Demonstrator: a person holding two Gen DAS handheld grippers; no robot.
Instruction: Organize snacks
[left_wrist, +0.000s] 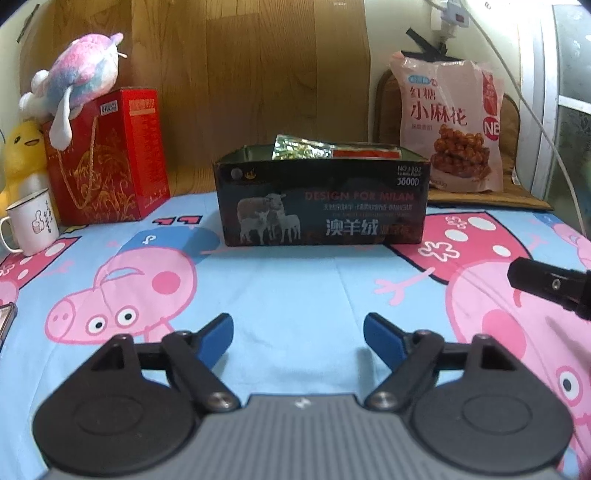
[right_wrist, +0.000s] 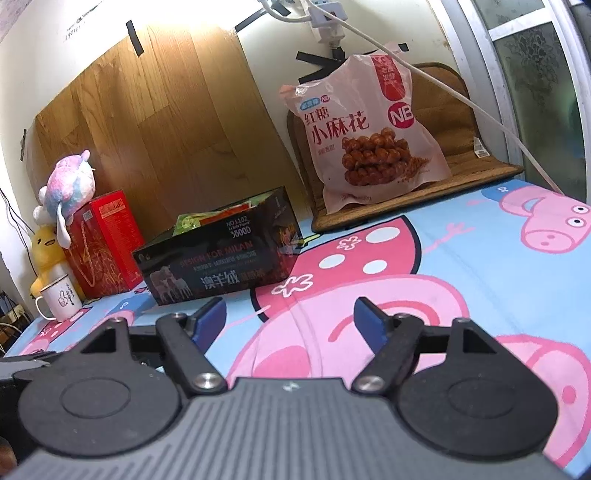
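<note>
Hovering with both grippers (left_wrist: 298, 334) (right_wrist: 290, 320) gaping empty, needing a level approach toward the pink snack bag (right_wrist: 373, 127) before boxing (left_wrist: 321, 201).

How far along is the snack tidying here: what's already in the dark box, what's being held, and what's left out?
Done: snack packets already stick up out of the dark box. In hand: nothing; the left hand-held gripper and right hand-held gripper are both open and empty above the cartoon sheet. Possibly left: the big pink snack bag leans on the brown mat, outside the box.
</note>
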